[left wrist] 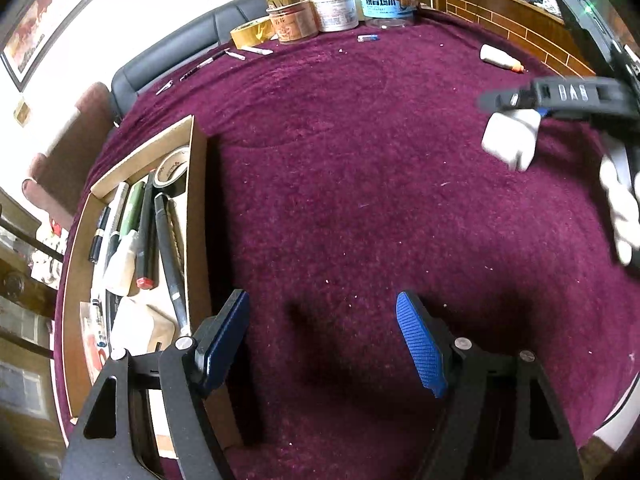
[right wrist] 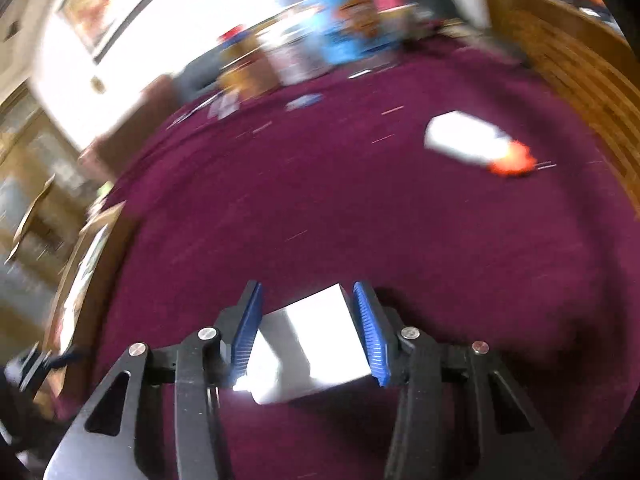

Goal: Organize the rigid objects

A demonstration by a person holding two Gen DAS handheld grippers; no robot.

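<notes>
White block (right wrist: 308, 344) gripped in right tool (right wrist: 307, 334); left tool (left wrist: 322, 344) open, cardboard box (left wrist: 196, 200) beside.

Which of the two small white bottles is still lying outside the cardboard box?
The one with the orange cap, alone on the purple cloth at the far right; the other bottle lies in the cardboard box among pens.

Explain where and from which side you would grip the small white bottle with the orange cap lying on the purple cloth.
Grip the white bottle across its wider body, not the tapering orange cap. It lies on its side on the purple cloth with clear space around it, so come from above with the jaws straddling its width, square to its long axis. This probably prevents rolling.
</notes>
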